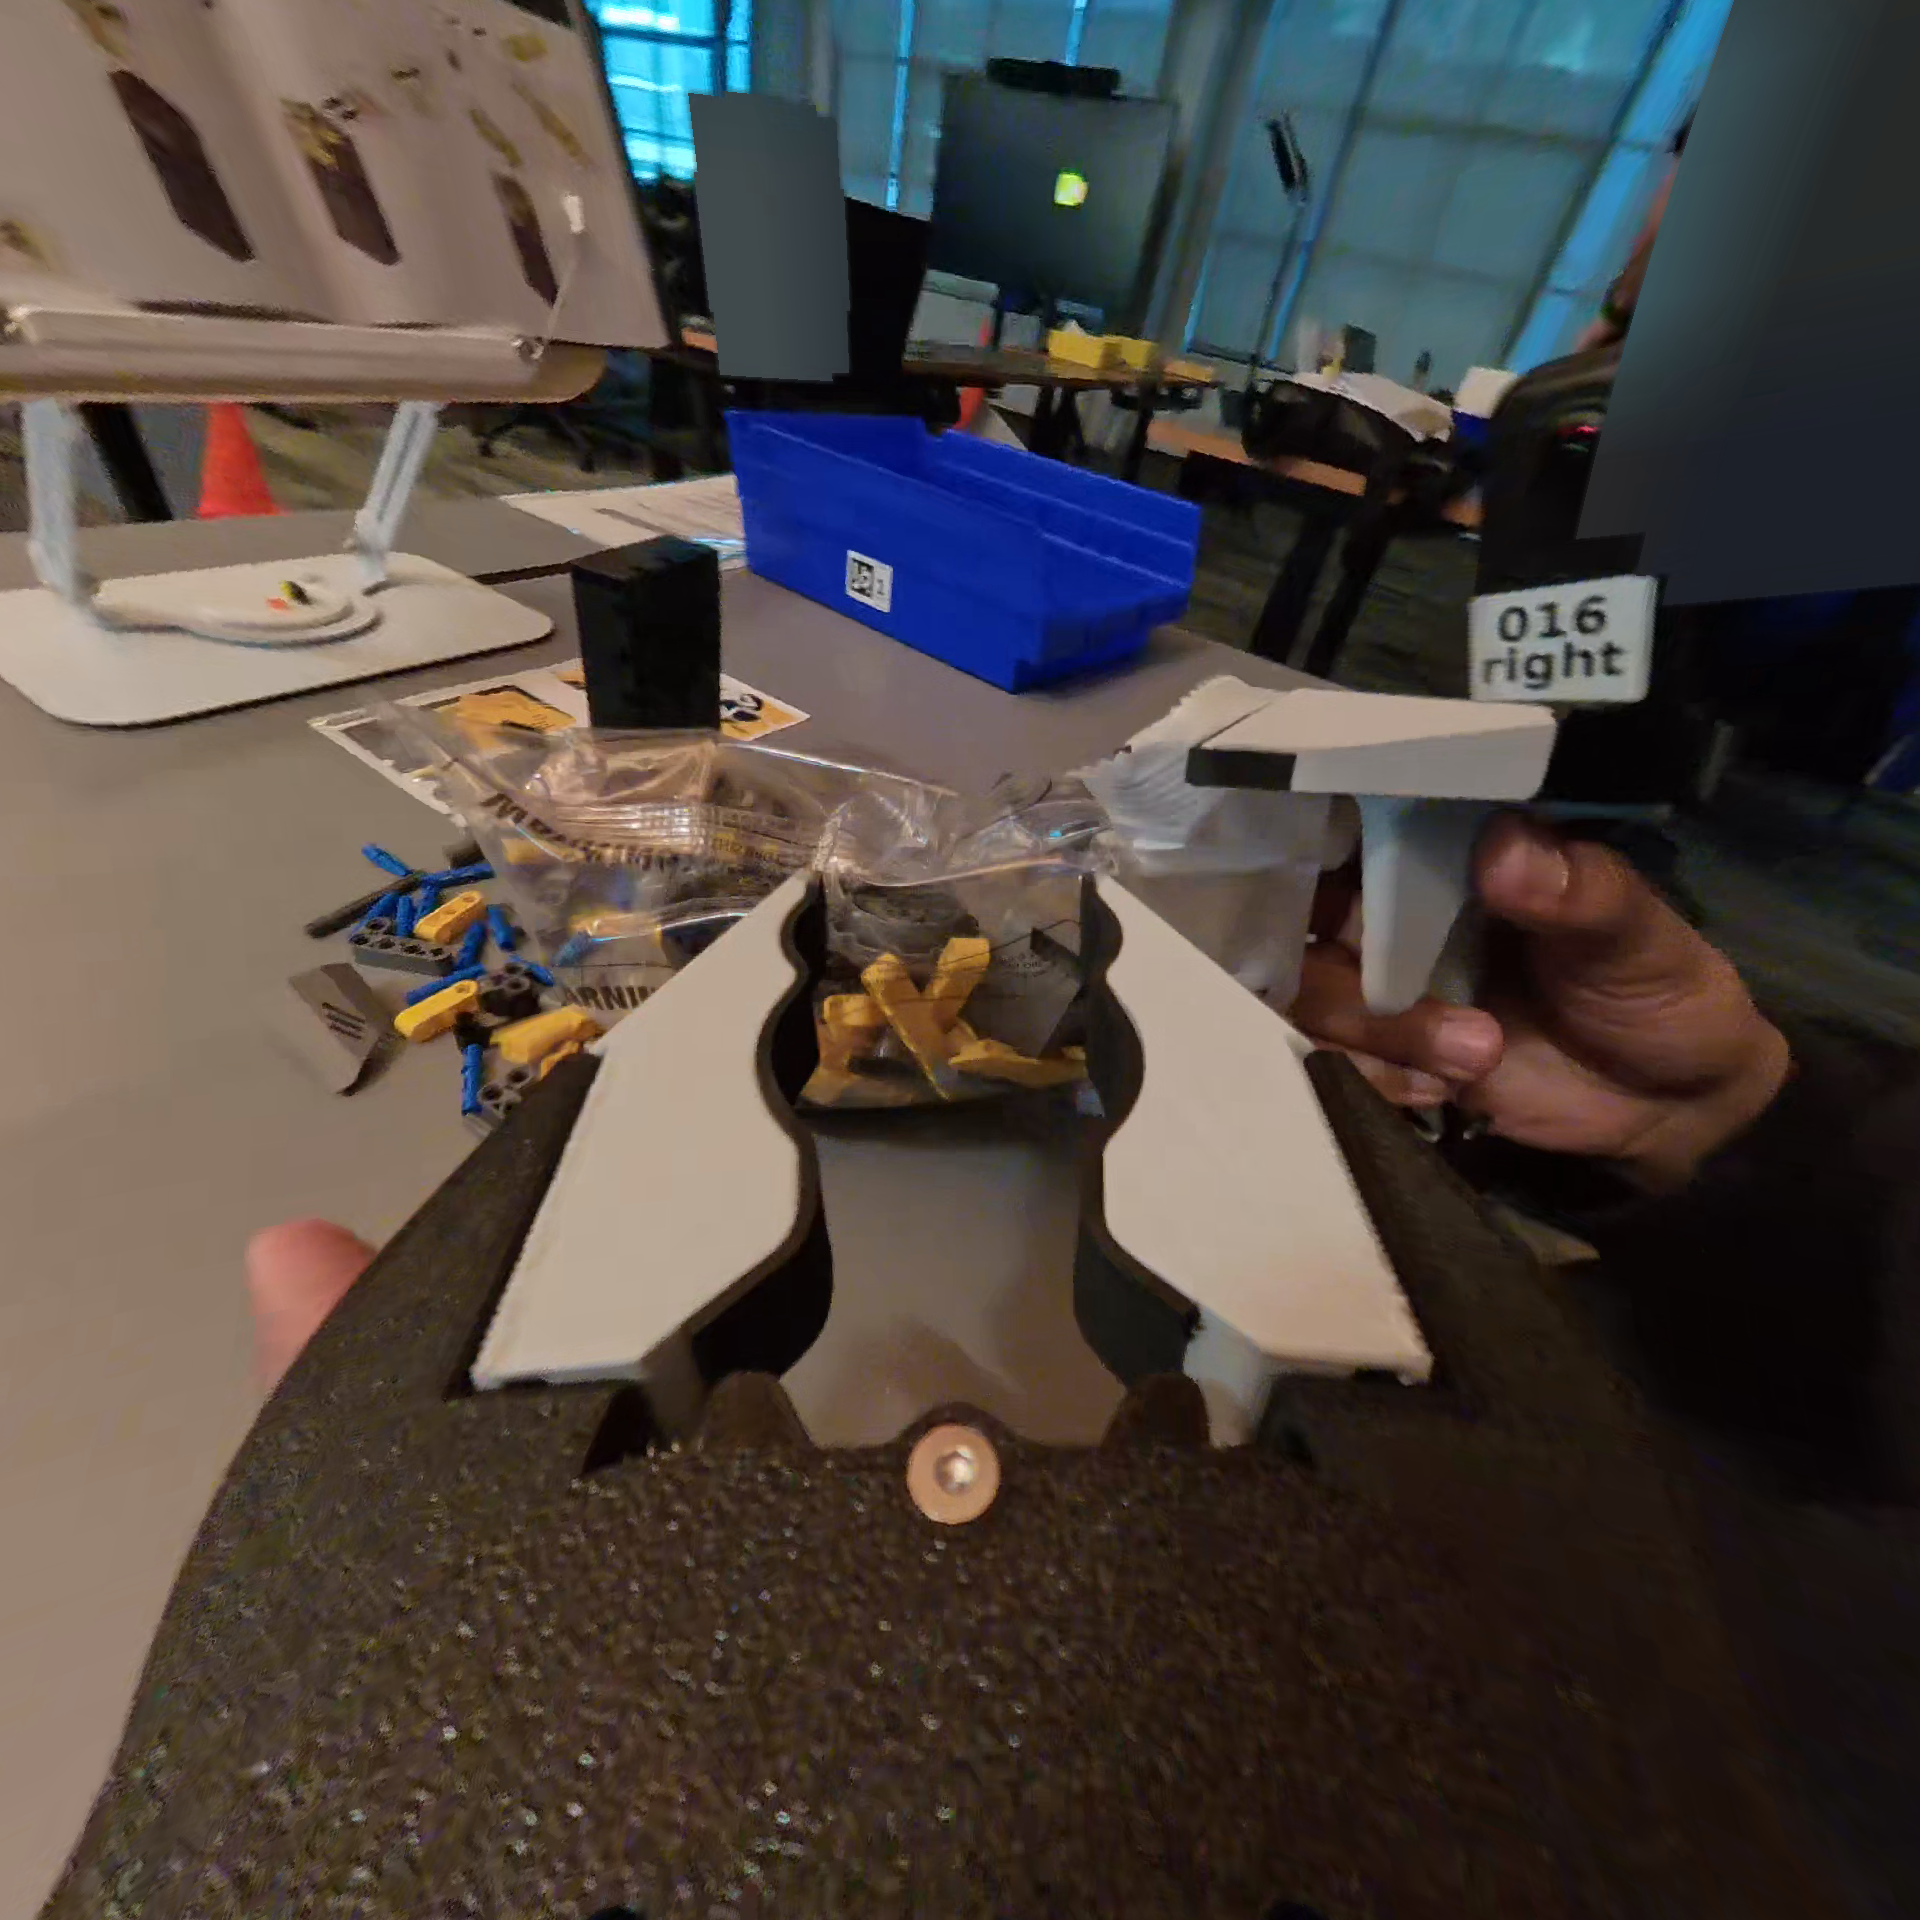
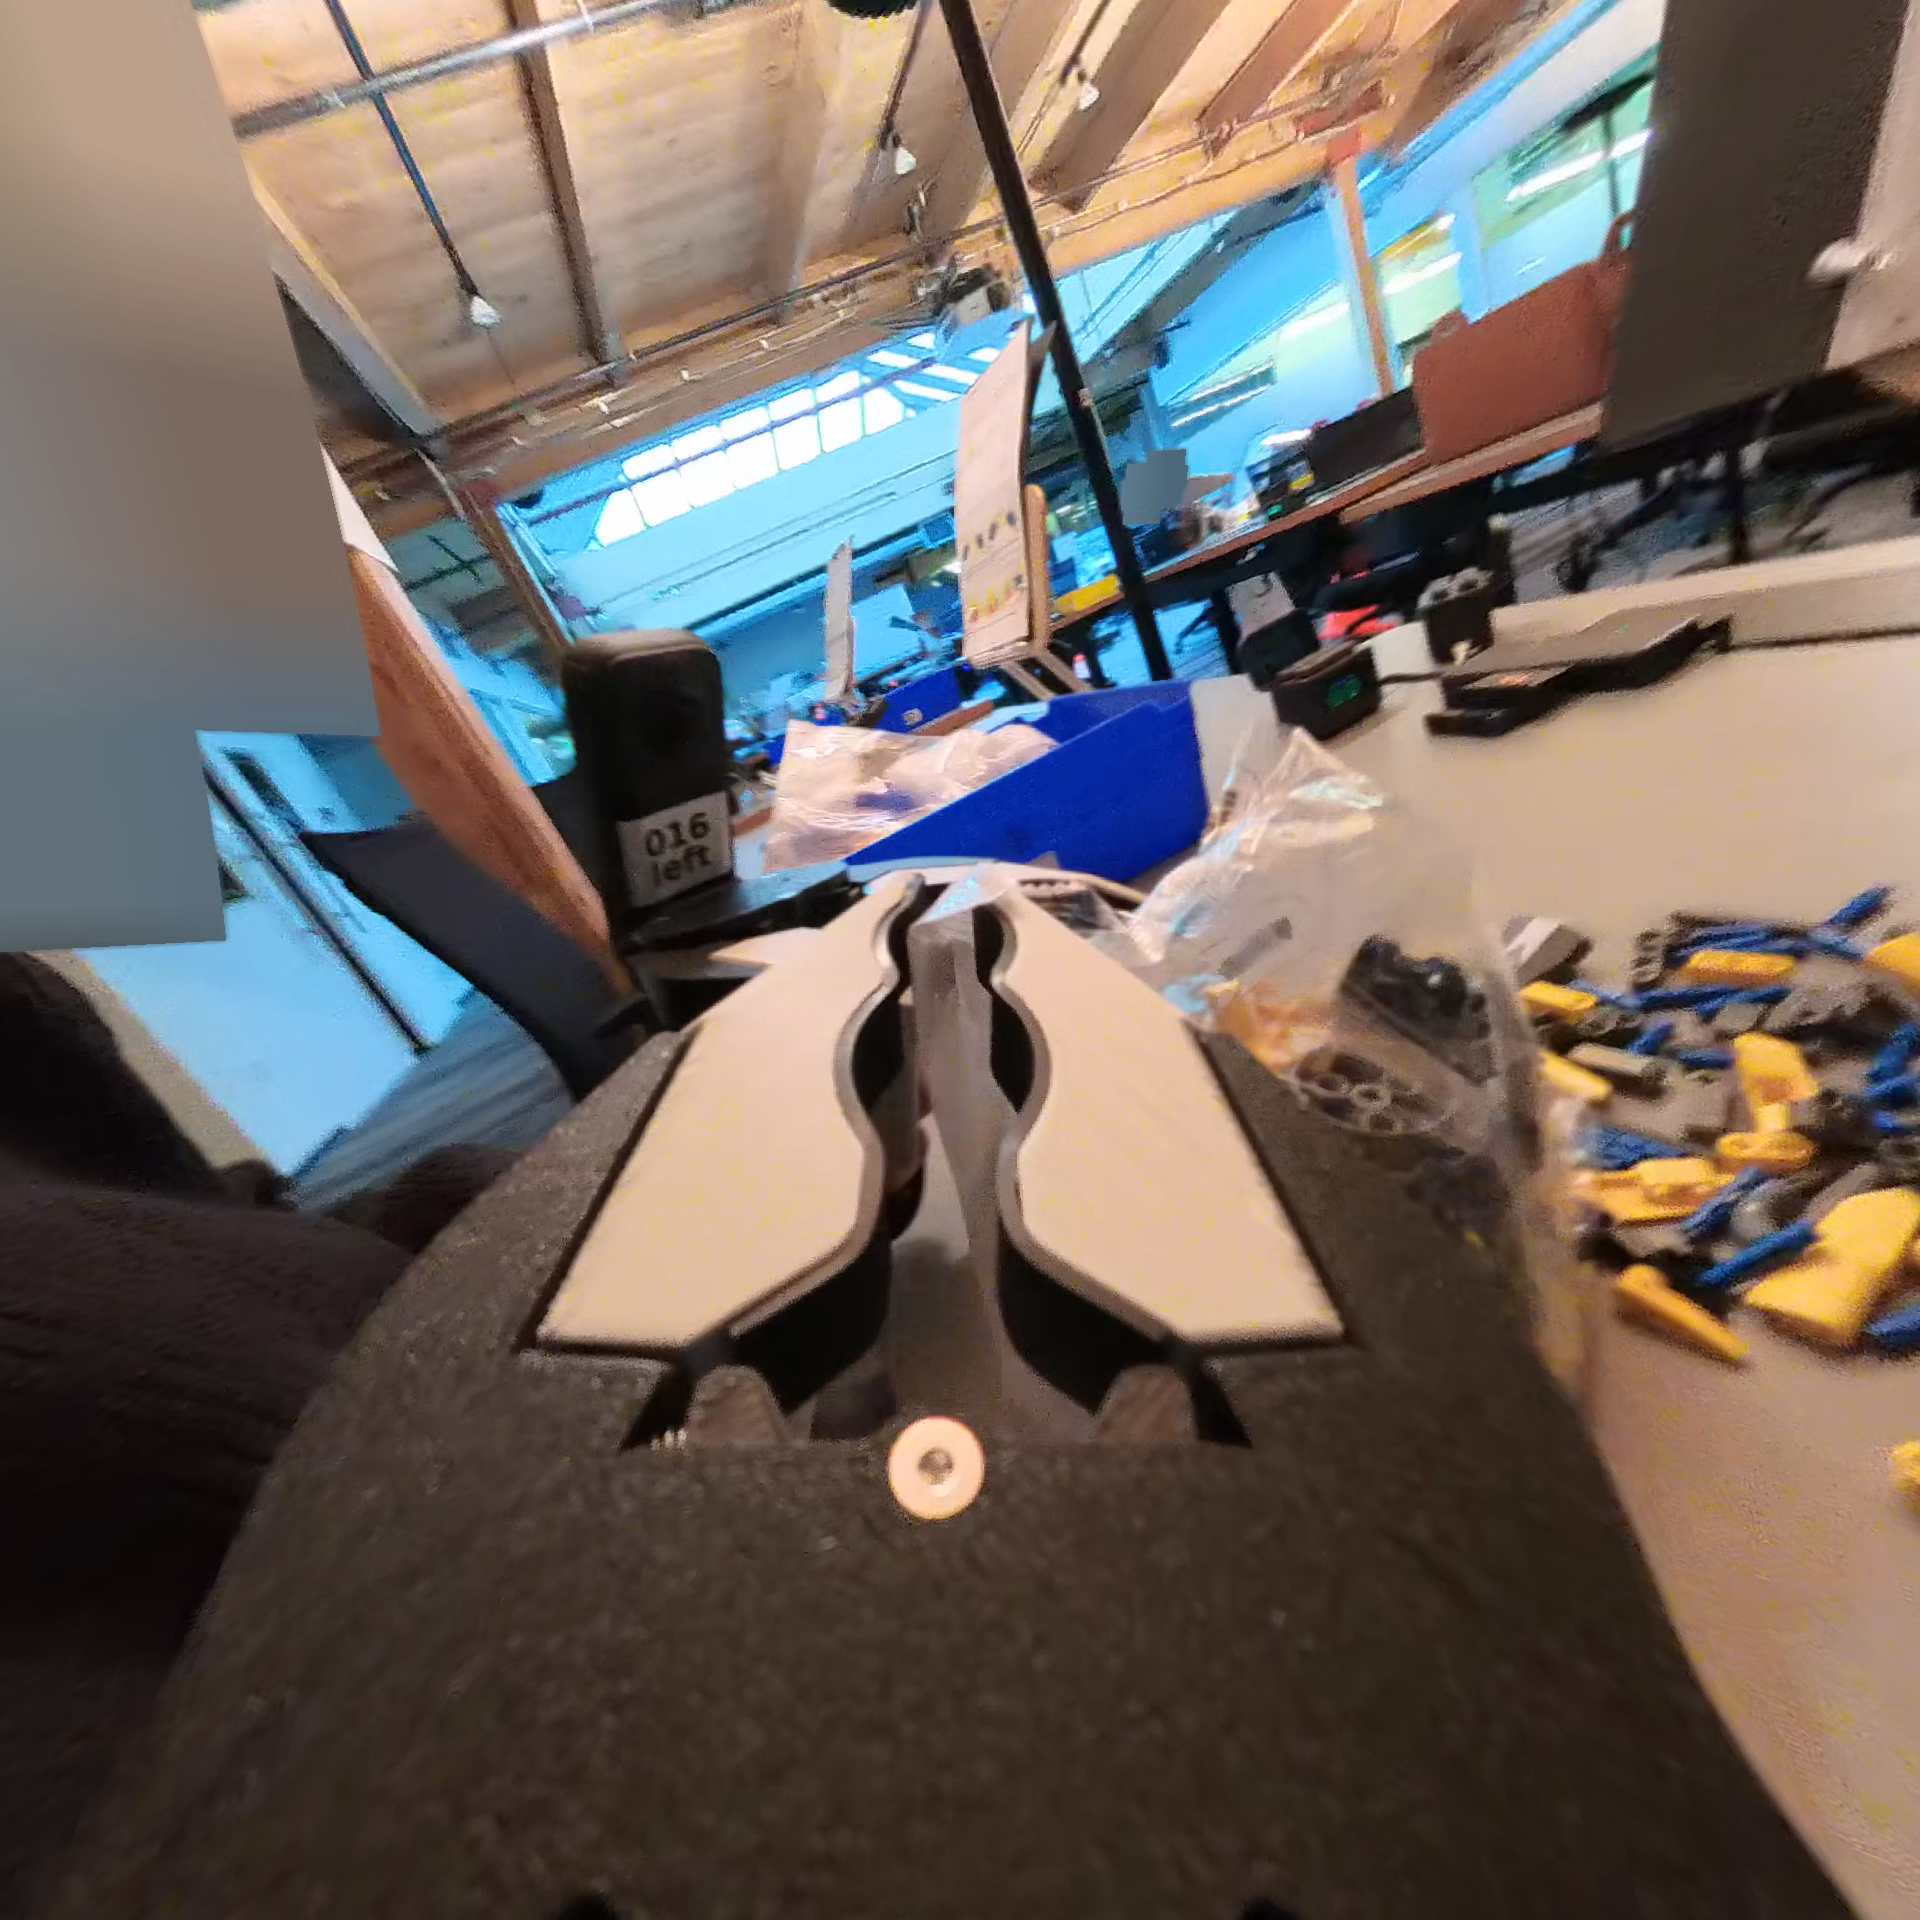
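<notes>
The clear plastic bag point(image 1: 914, 935) of yellow parts lay on the grey table point(image 1: 156, 935), straight ahead at twelve o'clock from the left gripper point(image 1: 951, 914), whose fingers were spread wide with the bag's crumpled near end sitting between their tips; whether they touched the film could not be told. The bag's long axis ran roughly across the left gripper's line, from nine toward three o'clock. The right gripper point(image 1: 1236, 764) came in from three o'clock, its fingers pressed nearly together on a pale strip point(image 2: 951, 997) that seemed to be the bag's edge. Loose blue and yellow pieces point(image 1: 457, 977) lay at ten o'clock, and a blue bin point(image 1: 966, 540) stood beyond at twelve.
</notes>
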### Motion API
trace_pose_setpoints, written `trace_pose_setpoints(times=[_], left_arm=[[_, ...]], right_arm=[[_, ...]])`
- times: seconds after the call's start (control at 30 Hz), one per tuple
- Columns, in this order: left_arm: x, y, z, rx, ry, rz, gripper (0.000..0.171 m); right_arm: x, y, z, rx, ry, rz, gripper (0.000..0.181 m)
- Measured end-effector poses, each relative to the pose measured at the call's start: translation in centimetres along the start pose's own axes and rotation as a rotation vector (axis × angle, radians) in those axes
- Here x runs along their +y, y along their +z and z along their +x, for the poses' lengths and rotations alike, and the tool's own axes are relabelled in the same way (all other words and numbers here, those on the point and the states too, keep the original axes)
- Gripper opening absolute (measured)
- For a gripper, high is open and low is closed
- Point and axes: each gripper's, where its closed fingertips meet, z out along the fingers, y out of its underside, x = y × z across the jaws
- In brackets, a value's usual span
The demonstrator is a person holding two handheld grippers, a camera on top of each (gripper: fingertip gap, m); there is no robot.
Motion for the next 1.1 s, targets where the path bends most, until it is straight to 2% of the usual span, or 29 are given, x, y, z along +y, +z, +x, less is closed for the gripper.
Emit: trace_pose_setpoints(times=[0.1, 0.23, 0.43, 0.53, 0.57, 0.6, 0.63, 0.67, 0.77, 0.83, 0.87, 0.9, 0.97, 1.03, 1.1], left_arm=[[0.4, -0.5, 1.0, 0.089, 0.006, -0.013, 0.048], [0.2, -1.3, 1.0, 0.117, -0.048, 0.062, 0.049], [-0.2, 0.6, 0.2, 0.144, -0.070, 0.053, 0.048], [-0.9, 2.4, 0.9, 0.223, -0.129, 0.013, 0.047], [-1.4, 2.6, 1.3, 0.269, -0.135, 0.017, 0.046], [-1.9, 2.7, 1.4, 0.307, -0.156, 0.027, 0.041], [-2.0, 2.7, 1.7, 0.359, -0.193, 0.007, 0.031], [-2.0, 2.8, 1.6, 0.382, -0.219, -0.011, 0.026], [-1.6, 2.8, 0.8, 0.317, -0.186, 0.004, 0.009], [-1.5, 2.4, 0.9, 0.309, -0.172, 0.019, 0.003], [-1.4, 2.1, 1.1, 0.308, -0.160, 0.017, 0.002], [-1.1, 1.9, 1.1, 0.299, -0.135, 0.010, 0.002], [-0.7, 1.3, 1.7, 0.302, -0.077, -0.005, 0.000], [-0.6, 0.6, 2.6, 0.319, -0.032, -0.014, 0.000], [-0.7, -0.1, 3.6, 0.345, 0.014, -0.012, 0.000]], right_arm=[[0.0, -1.2, -0.5, -0.070, 0.089, 0.009, 0.002], [-1.0, -2.8, -0.5, -0.140, 0.158, 0.082, 0.002], [-1.0, -2.1, -0.9, -0.351, 0.286, 0.069, 0.000], [-1.2, -1.1, -0.9, -0.517, 0.586, 0.026, 0.000], [-2.1, -1.4, -0.9, -0.605, 0.697, 0.062, 0.000], [-2.9, -1.5, -0.8, -0.657, 0.774, 0.092, 0.000], [-3.0, -1.3, -0.5, -0.646, 0.785, 0.088, 0.000], [-2.6, -0.9, -0.3, -0.606, 0.733, 0.057, 0.000], [-1.0, 0.1, 0.3, -0.457, 0.528, -0.080, 0.000], [-0.8, -0.1, -0.3, -0.449, 0.472, -0.118, 0.006], [-1.0, -0.7, -0.9, -0.481, 0.455, -0.119, 0.017], [-1.4, -1.4, -1.4, -0.512, 0.433, -0.114, 0.028], [-2.7, -2.9, -1.7, -0.518, 0.340, -0.067, 0.034], [-4.4, -4.2, -0.8, -0.429, 0.207, 0.017, 0.035], [-5.5, -5.1, 1.0, -0.267, 0.073, 0.079, 0.034]])
